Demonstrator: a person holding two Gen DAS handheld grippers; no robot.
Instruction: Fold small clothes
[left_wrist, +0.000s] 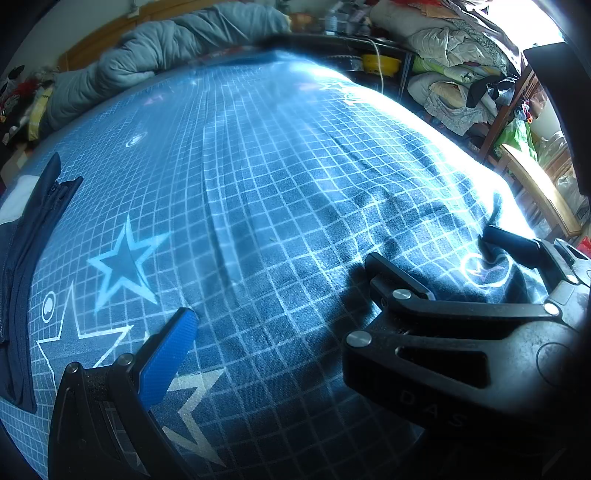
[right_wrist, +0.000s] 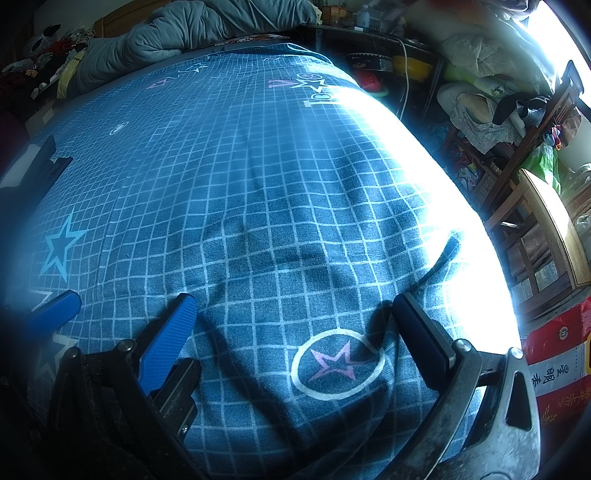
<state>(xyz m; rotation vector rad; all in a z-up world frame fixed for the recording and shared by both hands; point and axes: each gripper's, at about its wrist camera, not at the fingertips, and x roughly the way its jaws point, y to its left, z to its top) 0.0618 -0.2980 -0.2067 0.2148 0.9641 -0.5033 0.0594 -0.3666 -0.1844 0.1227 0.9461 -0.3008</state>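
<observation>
Right gripper (right_wrist: 295, 325) fingers (right_wrist: 168, 343) spread above blue checked bedsheet (right_wrist: 258, 184).

The blue grid-printed bedsheet (right_wrist: 258, 177) is matt woven cloth with a visible weave. The blue finger pads (right_wrist: 168, 343) look like textured plastic, on matt black plastic fingers (left_wrist: 402, 284) with shiny metal rivets (left_wrist: 359, 338). The grey quilted duvet (left_wrist: 166, 48) looks soft.

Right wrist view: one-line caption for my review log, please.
Right gripper open above a blue grid-patterned bedsheet, fingers flanking a circled pink star print; dark garment at far left.
</observation>
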